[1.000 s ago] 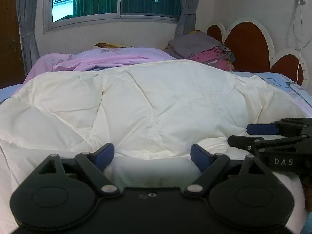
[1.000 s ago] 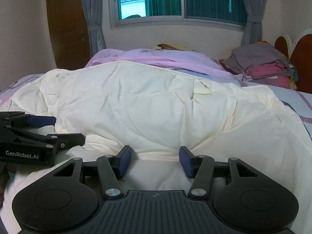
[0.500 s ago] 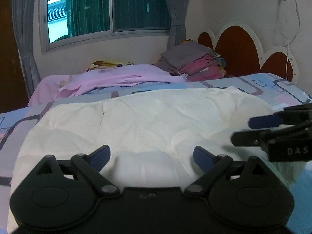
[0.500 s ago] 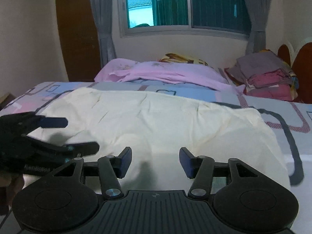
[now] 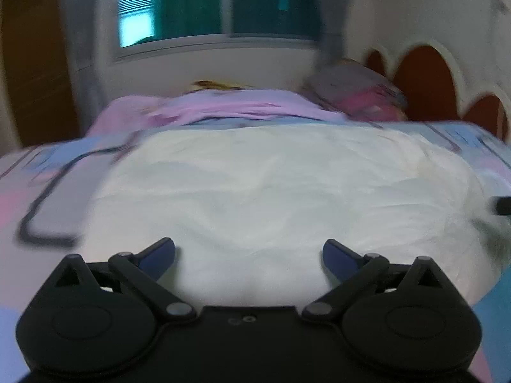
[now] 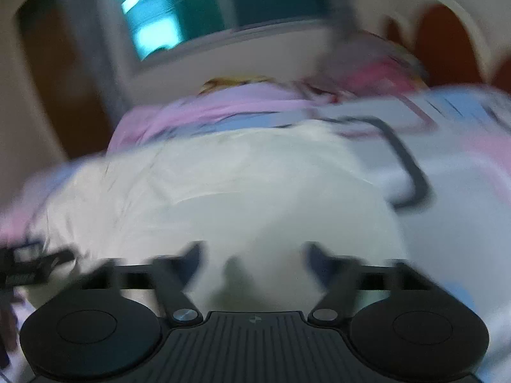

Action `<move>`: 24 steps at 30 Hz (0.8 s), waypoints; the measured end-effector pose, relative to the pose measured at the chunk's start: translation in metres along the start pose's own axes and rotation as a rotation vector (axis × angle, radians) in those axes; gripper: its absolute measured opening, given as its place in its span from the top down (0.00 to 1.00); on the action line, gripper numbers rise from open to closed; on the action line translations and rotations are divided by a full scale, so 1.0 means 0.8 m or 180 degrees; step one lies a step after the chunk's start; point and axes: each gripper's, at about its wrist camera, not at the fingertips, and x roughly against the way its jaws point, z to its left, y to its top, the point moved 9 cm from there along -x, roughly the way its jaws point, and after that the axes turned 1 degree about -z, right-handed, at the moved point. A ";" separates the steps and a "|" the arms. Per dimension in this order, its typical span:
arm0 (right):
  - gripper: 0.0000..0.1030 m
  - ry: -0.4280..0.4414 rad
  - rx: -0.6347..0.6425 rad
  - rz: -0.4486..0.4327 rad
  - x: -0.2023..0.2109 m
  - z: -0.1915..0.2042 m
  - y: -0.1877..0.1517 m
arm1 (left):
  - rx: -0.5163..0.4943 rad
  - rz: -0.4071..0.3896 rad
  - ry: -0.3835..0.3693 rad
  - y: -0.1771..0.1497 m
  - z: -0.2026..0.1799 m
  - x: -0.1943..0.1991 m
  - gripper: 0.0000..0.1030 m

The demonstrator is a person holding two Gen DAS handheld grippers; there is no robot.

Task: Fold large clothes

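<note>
Left wrist view: the left gripper [image 5: 249, 252] is being angled downward, its jaws being opened with nothing gripped, over the near edge of the cream garment [image 5: 271, 188] spread on the bed [image 5: 48, 188].

Right wrist view (blurred): the right gripper [image 6: 252, 255] is likewise being opened, empty. The released fold may be sprung loose by trapped bulk.

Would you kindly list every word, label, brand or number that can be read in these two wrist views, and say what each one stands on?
None can be read.
A small round mark on the left gripper's black body is an emblem, not letters.
A tiny light mark on the right gripper's ribbed body is too small to read.
The other gripper's side, at the left edge of the right wrist view, is too blurred to show any lettering.
The white garment and patterned bedsheet show no text.
</note>
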 end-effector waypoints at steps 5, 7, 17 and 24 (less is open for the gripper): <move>0.19 0.0090 -0.1049 0.0006 0.053 -0.088 -0.030 | 0.0546 -0.0054 0.0440 -0.040 0.085 0.067 0.17; 0.21 0.0219 -0.1478 0.0028 0.053 -0.106 -0.043 | 0.0829 0.0033 0.0451 -0.064 0.106 0.075 0.21; 0.28 0.0530 -0.2150 0.0018 0.012 -0.115 -0.059 | 0.2550 0.0065 -0.0449 -0.099 0.137 0.032 0.28; 0.40 0.0453 -0.2106 -0.0060 -0.016 -0.103 -0.050 | 0.3023 -0.0027 -0.0649 -0.092 0.155 -0.005 0.45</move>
